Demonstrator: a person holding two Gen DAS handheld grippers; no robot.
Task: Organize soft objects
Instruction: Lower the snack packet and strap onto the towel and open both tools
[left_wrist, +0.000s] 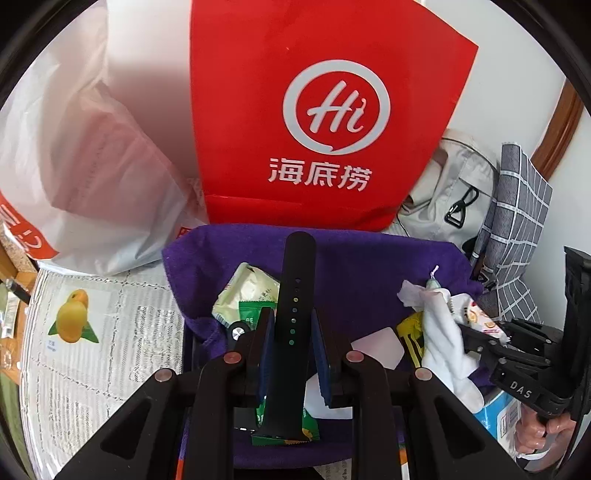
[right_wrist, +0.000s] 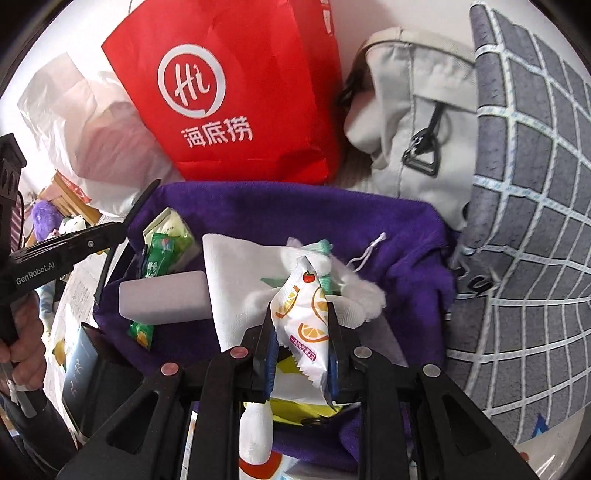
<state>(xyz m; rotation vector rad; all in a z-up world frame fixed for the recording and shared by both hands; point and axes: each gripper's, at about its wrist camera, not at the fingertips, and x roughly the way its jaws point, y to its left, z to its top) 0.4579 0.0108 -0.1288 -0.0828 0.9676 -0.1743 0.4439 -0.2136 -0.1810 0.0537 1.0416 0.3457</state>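
a cluttered tabletop fills both views: a red paper bag (left_wrist: 325, 122) stands at the top centre against a pale wall, a white plastic bag (left_wrist: 85, 166) to its left, a grey backpack (right_wrist: 413, 122) and a grey checked cloth (right_wrist: 524, 221) to the right. below them sits the purple cloth-lined bin (left_wrist: 369, 258), where we seem to be gathering things. in the middle of it we already see green snack packets (right_wrist: 162, 254), a white tissue (right_wrist: 240, 280), a pale grey block (right_wrist: 166, 299) and a white sock (left_wrist: 447, 347), so we judge the sorting well under way but not finished. our left gripper (left_wrist: 291, 354) is pinched on a black watch strap (left_wrist: 295, 314), upright at the lower centre of its view. our right gripper (right_wrist: 301, 354) clasps an orange-print sachet (right_wrist: 306, 321) over the bin. both items are not yet let go, and we cannot tell what remains outside the bin.
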